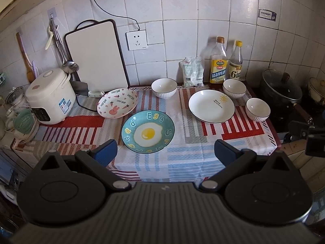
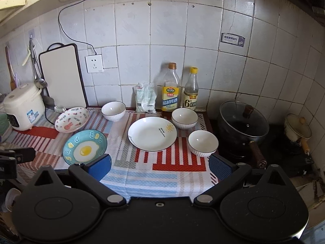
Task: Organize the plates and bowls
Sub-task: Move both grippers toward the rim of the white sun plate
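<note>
While both grippers hover above the near edge of the counter, the left gripper [image 1: 165, 152] stands with its blue-padded fingers [image 1: 106, 152] spread wide and nothing between them, and the right gripper [image 2: 160, 167] is likewise wide open and empty. At the far left of the patterned cloth [image 1: 182, 154] stands a white rice cooker [image 1: 49, 96], with a cutting board [image 1: 97, 55] leaning on the tiled wall behind it. Next comes the rabbit-print plate [image 1: 117, 103], and just beside it, nearer the camera, lies the teal egg plate [image 1: 148, 131]; in the left wrist view this plate sits directly ahead of the left gripper, between the lines of its two fingers, apart from both. Behind these, near the wall, is the first white bowl [image 1: 164, 87]. Right of centre lies the white sun plate [image 2: 152, 133], ahead of the right gripper and clear of its fingers. A second white bowl [image 2: 184, 118] sits just behind that plate's right rim, and a third white bowl [image 2: 202, 142] sits just beside its right edge, closest to the right gripper's right finger. Two bottles [image 2: 170, 90] and a packet [image 2: 145, 97] stand against the wall. At the far right, off the cloth, a lidded dark pot [image 2: 243, 123] sits on the stove.
</note>
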Tool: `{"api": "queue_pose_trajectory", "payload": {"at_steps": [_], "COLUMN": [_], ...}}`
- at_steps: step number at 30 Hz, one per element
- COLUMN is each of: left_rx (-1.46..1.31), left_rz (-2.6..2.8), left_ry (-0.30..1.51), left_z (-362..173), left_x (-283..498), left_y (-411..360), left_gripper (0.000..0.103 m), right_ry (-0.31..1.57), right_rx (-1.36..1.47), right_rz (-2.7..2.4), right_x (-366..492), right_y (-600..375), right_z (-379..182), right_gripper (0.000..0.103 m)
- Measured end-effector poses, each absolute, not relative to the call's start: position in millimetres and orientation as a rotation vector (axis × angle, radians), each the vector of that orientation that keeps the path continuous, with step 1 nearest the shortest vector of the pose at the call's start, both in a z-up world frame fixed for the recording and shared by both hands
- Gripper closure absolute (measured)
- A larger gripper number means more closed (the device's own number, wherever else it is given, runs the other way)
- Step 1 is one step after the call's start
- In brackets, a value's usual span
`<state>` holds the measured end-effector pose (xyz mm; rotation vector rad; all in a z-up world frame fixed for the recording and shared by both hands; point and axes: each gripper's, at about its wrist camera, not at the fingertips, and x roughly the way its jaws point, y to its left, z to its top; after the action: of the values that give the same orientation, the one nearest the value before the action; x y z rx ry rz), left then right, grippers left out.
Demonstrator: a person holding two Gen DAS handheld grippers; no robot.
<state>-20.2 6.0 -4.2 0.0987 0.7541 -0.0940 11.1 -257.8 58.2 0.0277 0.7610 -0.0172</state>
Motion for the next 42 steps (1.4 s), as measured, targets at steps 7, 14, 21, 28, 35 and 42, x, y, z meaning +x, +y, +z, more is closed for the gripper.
{"api": "queue_pose_trajectory", "payload": {"at_steps": [7,14,21,28,35,42], "left_rx": [0.085,-0.007,0.006,0.056,0.052,0.092], "left_rz": [-0.137,-0.248,-0.367,-0.402,-0.382,-0.452], "left_ry": [0.718,0.669,0.659,0.691,0.771,0.878], "left_z": [4,2,-14,-45,-117,-180], "left_x": [2,43,113,195,261,307], "left_y": [11,16,5,-20,-37,-55], "left_gripper": [0.0,0.0,0.0,0.002,0.013,0.039], "right_ry": [0.628,0.587,0.668,0.699,0.744,0.756], "right_rx": [0.005,0.054,0.116,0.183,0.271,0.321], "right_rz": [0.06,0.104,0.141,0.107,-0.043,-0.047], "right_x": [11,40,94,147,191,216], "right_y": [-259,-270,-278,-283,-300,-302], "right_z": [49,36,-15,-54,-116,-162], "right_gripper": [0.0,0.0,0.004,0.006,0.011,0.013]}}
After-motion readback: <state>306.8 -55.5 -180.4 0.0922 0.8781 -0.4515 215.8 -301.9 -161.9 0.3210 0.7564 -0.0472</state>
